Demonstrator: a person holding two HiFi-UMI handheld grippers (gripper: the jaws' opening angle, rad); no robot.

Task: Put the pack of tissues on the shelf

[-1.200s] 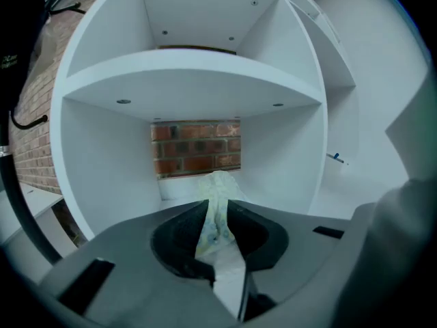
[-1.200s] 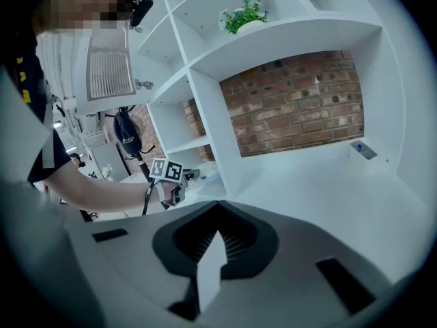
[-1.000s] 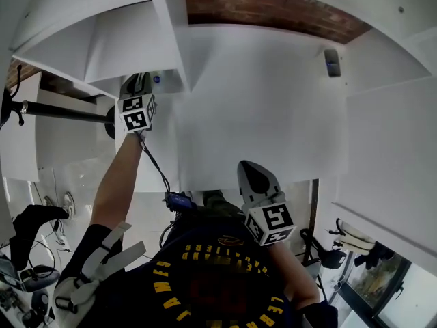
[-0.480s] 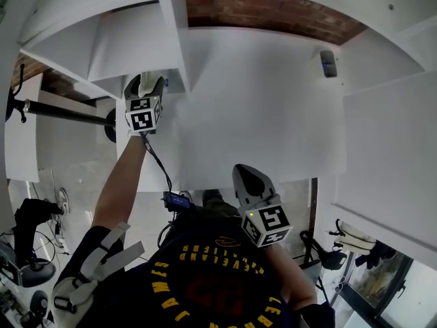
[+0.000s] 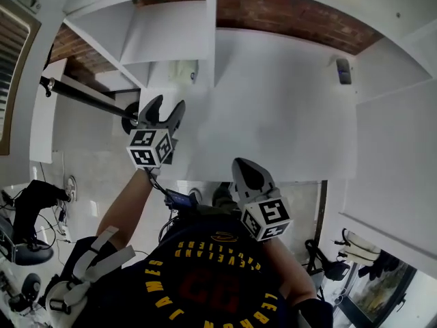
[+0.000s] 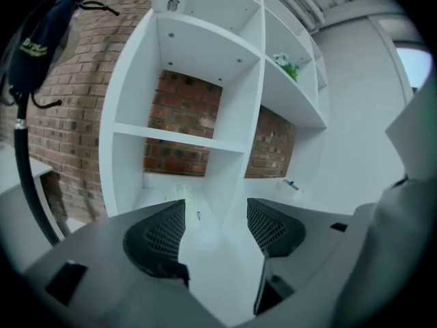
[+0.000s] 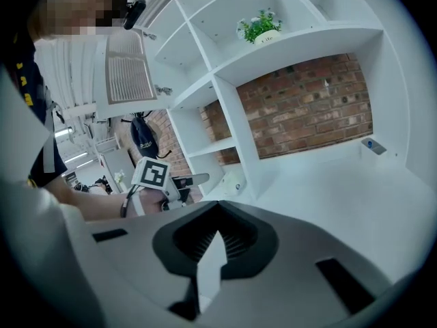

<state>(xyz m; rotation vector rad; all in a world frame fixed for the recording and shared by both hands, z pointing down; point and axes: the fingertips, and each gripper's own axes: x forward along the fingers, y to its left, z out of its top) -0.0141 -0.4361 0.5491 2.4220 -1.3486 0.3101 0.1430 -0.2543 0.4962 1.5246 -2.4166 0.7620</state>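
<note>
The tissue pack (image 5: 183, 70), pale with a small blue dot, lies in the low compartment of the white shelf (image 5: 205, 19), beside the upright divider. It appears blurred in the left gripper view (image 6: 186, 195) and next to the divider in the right gripper view (image 7: 234, 181). My left gripper (image 5: 166, 111) hangs open just short of that compartment, nothing between its jaws, apart from the pack. It shows side-on in the right gripper view (image 7: 194, 178). My right gripper (image 5: 247, 173) is shut and empty, low near my chest, pointing at the white ledge (image 5: 273, 115).
A small grey-blue object (image 5: 343, 70) lies on the ledge at the right (image 7: 369, 144). A potted green plant (image 7: 261, 26) stands on a higher shelf. A black rail (image 5: 82, 94) and a hanging dark bag (image 6: 37, 39) are at the left, with a brick wall behind.
My left gripper has opened and drawn back out of the compartment. The tissue pack stays lying inside. The right gripper has hardly moved.
</note>
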